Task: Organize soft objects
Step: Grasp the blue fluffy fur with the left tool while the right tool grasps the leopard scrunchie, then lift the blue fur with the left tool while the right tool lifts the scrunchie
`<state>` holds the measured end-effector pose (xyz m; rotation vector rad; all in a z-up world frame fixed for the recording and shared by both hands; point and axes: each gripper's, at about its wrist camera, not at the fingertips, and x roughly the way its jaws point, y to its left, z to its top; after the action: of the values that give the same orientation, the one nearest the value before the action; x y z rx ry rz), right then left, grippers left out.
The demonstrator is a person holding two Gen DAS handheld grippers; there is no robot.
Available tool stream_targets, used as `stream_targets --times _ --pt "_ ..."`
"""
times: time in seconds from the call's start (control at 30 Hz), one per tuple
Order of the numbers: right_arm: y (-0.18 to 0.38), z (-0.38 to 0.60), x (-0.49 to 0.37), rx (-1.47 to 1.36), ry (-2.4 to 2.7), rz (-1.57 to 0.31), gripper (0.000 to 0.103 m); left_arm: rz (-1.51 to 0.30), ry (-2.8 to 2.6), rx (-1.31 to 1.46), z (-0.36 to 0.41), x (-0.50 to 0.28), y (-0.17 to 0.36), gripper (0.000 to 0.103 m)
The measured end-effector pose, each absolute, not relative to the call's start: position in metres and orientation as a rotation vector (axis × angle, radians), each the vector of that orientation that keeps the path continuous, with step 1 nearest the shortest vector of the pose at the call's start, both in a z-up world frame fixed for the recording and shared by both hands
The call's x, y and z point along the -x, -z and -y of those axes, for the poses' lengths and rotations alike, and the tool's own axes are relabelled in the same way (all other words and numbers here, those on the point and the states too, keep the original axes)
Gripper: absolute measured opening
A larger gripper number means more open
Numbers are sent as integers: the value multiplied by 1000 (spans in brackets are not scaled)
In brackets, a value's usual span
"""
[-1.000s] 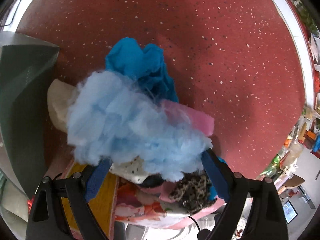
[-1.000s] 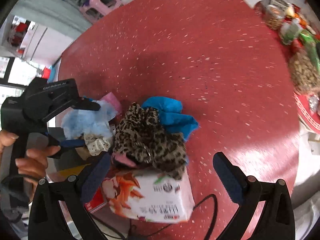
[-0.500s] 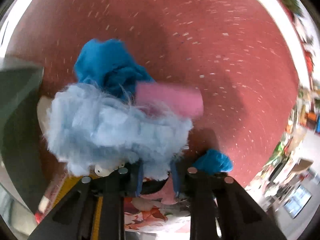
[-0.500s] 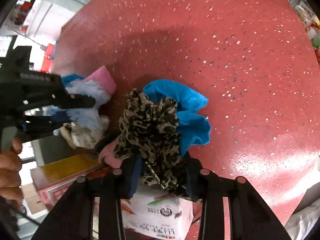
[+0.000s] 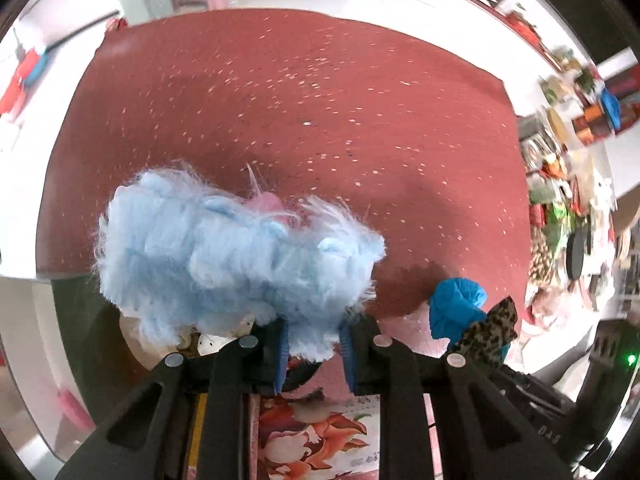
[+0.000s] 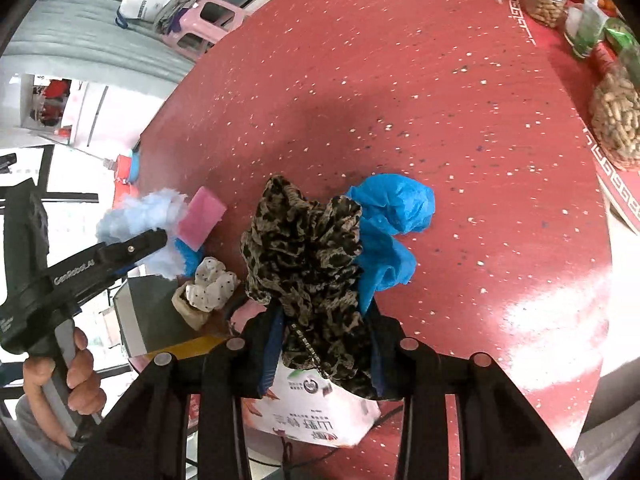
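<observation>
Risk: blue fluff (image 5: 240, 256) sheds or slips from left gripper (image 5: 314, 350), clamped on thin tuft only. Right gripper (image 6: 324, 344) pinches leopard fabric (image 6: 304, 248); blue cloth (image 6: 390, 216) may drag along, tangled.

red speckled table (image 6: 440, 80), peanut bag (image 6: 616, 128), pink stool (image 6: 208, 20)

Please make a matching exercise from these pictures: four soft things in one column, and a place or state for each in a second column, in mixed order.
1. fluffy light-blue tuft
2. leopard-print cloth
3. pink sponge
4. polka-dot scrunchie

A. held in the right claw
B. lying beside the grey box
C. held in the left claw
D. behind the tuft, on the red table

Pairs: 1-C, 2-A, 3-D, 4-B
</observation>
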<state>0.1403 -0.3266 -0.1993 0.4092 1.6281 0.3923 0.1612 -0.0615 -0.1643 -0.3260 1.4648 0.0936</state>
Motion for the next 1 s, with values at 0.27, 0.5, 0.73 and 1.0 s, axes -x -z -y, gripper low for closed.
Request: stream_targets --times 0.27,0.5,0.73,1.0 --pt "177 320 -133 -375 -417 -1593 38 -1411 -68 263 90 -143 143 24" --pt "151 297 -119 -327 -470 -1554 38 -1354 -69 227 78 -109 111 24" --pt "134 273 -99 -286 -489 -1528 38 -1308 -65 209 57 -73 91 24" --pt "117 255 -75 -263 -455 -1493 38 -1287 -31 184 44 -43 83 24"
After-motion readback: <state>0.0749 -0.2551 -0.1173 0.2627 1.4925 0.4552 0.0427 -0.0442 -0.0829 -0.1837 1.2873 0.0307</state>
